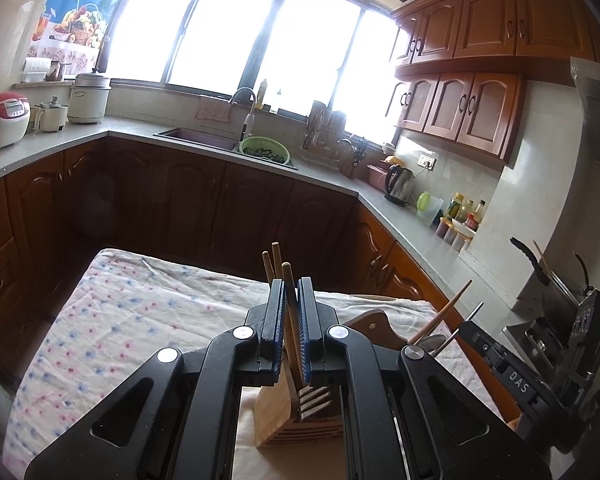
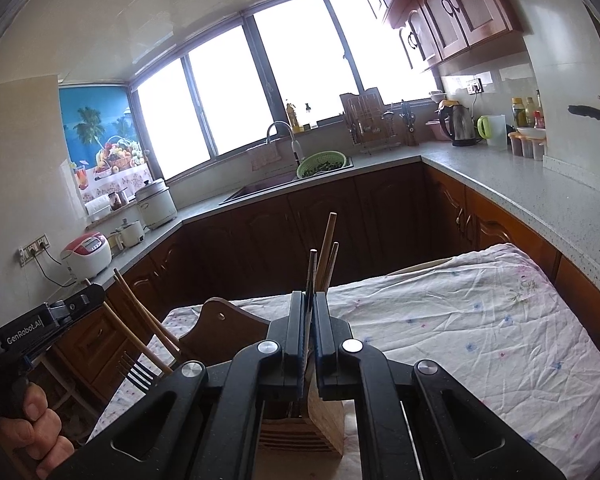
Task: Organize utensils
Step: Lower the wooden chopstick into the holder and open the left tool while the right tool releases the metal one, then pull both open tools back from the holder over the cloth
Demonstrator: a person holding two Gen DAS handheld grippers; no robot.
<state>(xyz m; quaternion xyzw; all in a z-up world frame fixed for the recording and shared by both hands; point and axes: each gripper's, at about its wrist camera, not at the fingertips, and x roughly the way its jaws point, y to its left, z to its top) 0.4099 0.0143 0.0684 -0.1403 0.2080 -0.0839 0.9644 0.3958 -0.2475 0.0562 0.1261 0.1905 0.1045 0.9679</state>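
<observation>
Black left tongs (image 1: 290, 308) fill the near field, clenched on a bundle of wooden handles: chopsticks (image 1: 271, 266) rising above the tips and a fork (image 1: 314, 400) hanging tines-down below them. Right tongs (image 2: 309, 312) are likewise clenched, on a dark thin utensil (image 2: 311, 276) with chopsticks (image 2: 327, 248) beside it; what its lower end is cannot be told. Directly beneath both pairs of tongs stands the slotted wooden holder (image 1: 284, 420) on the cloth-covered table (image 1: 120, 320), its top just below the fork tines. Likely hazards: the bundled pieces are pinched at one narrow point, so one may pivot or slip out unevenly; tines may catch on a slot wall and tip the holder; with both tongs converging on the same holder, they may collide. A wooden board (image 2: 220, 328) lies just beside the holder.
</observation>
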